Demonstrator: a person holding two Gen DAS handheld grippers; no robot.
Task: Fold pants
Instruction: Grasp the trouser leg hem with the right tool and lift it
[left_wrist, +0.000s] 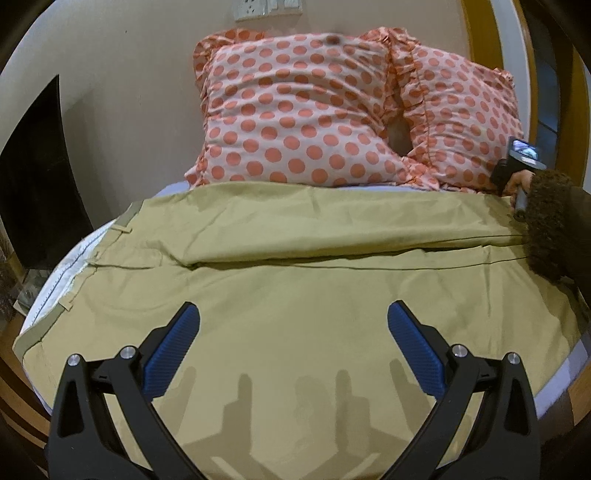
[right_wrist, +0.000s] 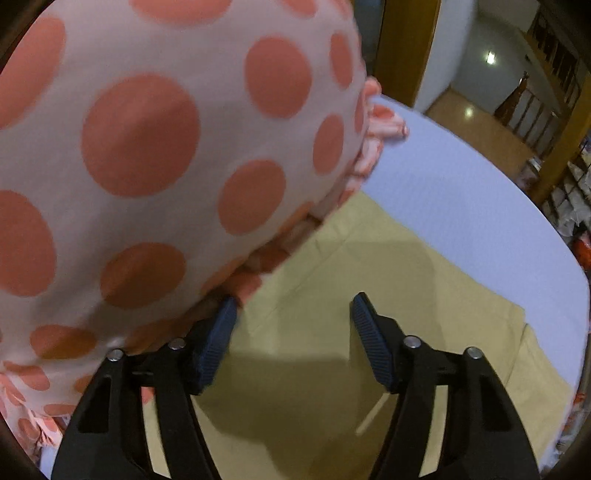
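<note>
We spread the khaki pants (left_wrist: 295, 258) flat on the bed, just below the polka-dot pillows (left_wrist: 295, 110), ready for folding. Our left gripper (left_wrist: 293, 321) hovers wide open and empty; our right gripper (right_wrist: 291, 314), equally open, holds nothing beside the pillows.

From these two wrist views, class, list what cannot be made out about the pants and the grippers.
- Pants hems, left view: hidden behind the furry sleeve.
- Right gripper, left view: only its handle shows; fingers cut off.
- Waistband, right view: out of frame.
- Pillow, right view: blurred, hides the pants' far edge.
</note>
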